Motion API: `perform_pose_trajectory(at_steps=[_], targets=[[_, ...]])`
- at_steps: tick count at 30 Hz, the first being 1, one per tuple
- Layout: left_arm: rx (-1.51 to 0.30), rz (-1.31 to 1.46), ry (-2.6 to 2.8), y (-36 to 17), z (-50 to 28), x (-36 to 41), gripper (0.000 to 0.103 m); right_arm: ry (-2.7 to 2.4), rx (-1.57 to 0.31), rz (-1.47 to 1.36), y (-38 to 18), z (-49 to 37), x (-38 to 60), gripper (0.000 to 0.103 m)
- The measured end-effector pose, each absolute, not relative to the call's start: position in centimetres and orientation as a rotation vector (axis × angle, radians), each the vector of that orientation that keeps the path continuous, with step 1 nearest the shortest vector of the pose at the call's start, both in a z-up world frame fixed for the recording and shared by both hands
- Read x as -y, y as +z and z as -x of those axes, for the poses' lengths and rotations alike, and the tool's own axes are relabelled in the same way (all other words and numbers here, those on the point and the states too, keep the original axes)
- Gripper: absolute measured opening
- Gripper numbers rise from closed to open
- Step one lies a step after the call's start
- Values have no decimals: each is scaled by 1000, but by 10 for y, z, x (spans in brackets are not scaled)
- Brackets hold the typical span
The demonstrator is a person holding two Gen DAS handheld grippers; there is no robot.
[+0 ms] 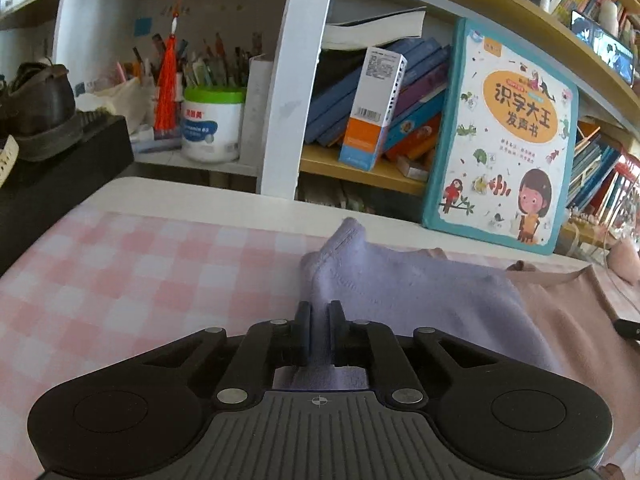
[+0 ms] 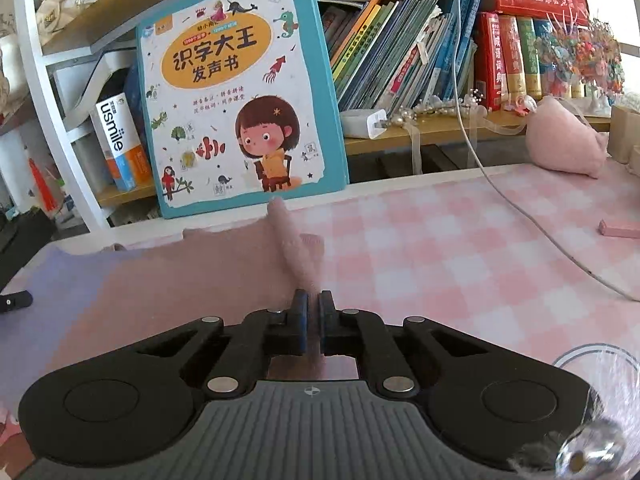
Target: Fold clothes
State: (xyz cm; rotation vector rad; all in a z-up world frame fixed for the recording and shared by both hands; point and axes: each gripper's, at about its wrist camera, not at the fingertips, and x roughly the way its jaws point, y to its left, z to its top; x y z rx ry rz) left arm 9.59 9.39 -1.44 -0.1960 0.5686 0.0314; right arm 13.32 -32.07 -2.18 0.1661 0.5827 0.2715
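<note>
A garment that is lilac (image 1: pixel 420 292) on one side and dusty pink (image 1: pixel 568 312) on the other lies on a pink checked tablecloth (image 1: pixel 120 280). My left gripper (image 1: pixel 319 312) is shut on the lilac edge, which rises in a ridge between its pads. In the right wrist view the pink half (image 2: pixel 180 280) spreads to the left and fades into lilac (image 2: pixel 48 280). My right gripper (image 2: pixel 313 304) is shut on the pink edge, and a pinched fold stands up in front of the fingers. The other gripper's tip (image 2: pixel 16 301) shows at the far left.
A children's picture book (image 2: pixel 240 92) leans against the shelf at the table's far edge. Books fill the shelves (image 2: pixel 440 48). A white cable (image 2: pixel 520 208) crosses the cloth on the right, near a pink pouch (image 2: pixel 568 140). A black box with shoes (image 1: pixel 48 152) stands at the left.
</note>
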Motion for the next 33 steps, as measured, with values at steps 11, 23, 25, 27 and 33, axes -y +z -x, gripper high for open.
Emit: perform_pose_trajectory(at_steps=[11,23,25,27,33], targets=[[-573,414,8,-19,-96,-121,36,284,-621,-340,-25,-140,341,11],[-549,569,-60,-16,-88,-128,11,299,-640,-407,-28,-142,349,13],[-604,553,-29,-25,-95,-128,14,294,-642,-403,-28,-142,348,16],[-616,559,-23,-27,-97,-130,18,292,-642,-397,-28,-143,348,18],[-622,461,-8,-25,-97,-119,28,290,-642,-392,-28,-142,347,19]])
